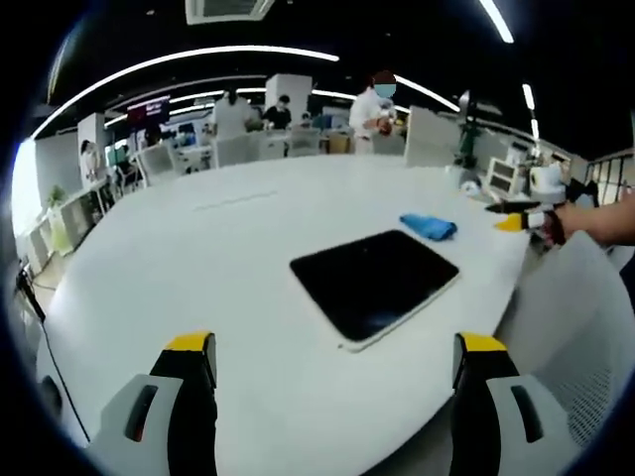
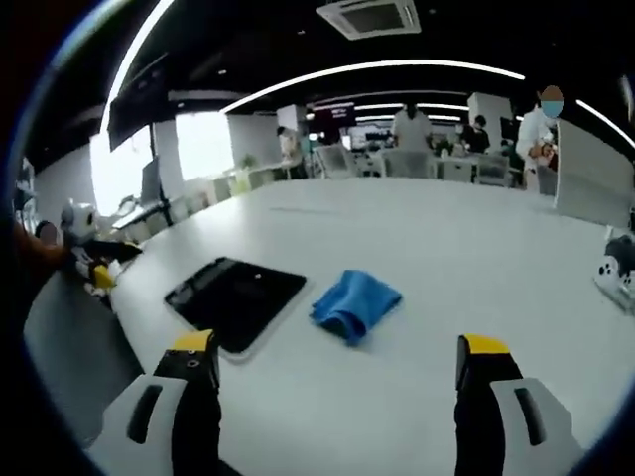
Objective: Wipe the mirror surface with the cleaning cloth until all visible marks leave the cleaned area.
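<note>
One dark, glossy rectangular mirror with a pale rim [image 1: 375,281] and one crumpled blue cleaning cloth [image 1: 429,227] lie on one broad white table [image 1: 198,288] in an open-plan office. Two handheld grippers are at work, the left gripper [image 1: 335,372] and the right gripper [image 2: 336,372], each with two yellow-tipped black jaws. One person's forearm [image 1: 610,218] reaches in at the table's edge. In the background, at least four people [image 1: 375,107] stand among the desks, though the far figures are too small for a firm count. One square ceiling air vent [image 2: 374,17] hangs overhead.
</note>
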### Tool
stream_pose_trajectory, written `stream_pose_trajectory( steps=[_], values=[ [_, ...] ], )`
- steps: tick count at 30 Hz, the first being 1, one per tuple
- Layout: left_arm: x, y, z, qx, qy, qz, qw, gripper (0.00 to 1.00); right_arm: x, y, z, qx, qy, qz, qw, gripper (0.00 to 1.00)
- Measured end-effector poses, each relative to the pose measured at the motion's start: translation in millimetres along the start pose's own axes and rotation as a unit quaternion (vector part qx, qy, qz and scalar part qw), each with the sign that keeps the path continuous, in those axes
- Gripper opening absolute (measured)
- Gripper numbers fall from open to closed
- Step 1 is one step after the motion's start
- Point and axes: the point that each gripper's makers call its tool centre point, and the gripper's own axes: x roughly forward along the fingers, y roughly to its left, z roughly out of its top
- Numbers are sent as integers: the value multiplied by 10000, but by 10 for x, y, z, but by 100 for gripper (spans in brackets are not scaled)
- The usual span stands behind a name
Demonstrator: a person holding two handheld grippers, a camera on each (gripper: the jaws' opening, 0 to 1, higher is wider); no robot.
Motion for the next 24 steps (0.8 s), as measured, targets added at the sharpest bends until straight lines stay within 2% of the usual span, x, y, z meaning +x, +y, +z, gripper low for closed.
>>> stream_pose_trajectory(
  steps=[6, 9, 14, 16, 24],
  values=[
    [-5, 15, -26, -184, 18, -12, 9998, 99, 87, 115, 62, 52, -62, 5, 10000, 100],
    [-21, 69, -17, -386, -68, 80, 9992, 99, 97, 140, 101, 271, -204, -50, 9994, 100],
    [-19, 73, -5, -337, -89, 112, 9993, 99, 98, 149, 19, 457, -68, -31, 9989, 100],
    [-17, 78, -6, -341, -91, 117, 9993, 99, 82, 128, 30, 337, -72, -115, 9993, 100],
    [-26, 77, -30, -383, -53, 108, 9992, 99, 107, 232, 19, 151, 43, -62, 9999, 100]
  ],
)
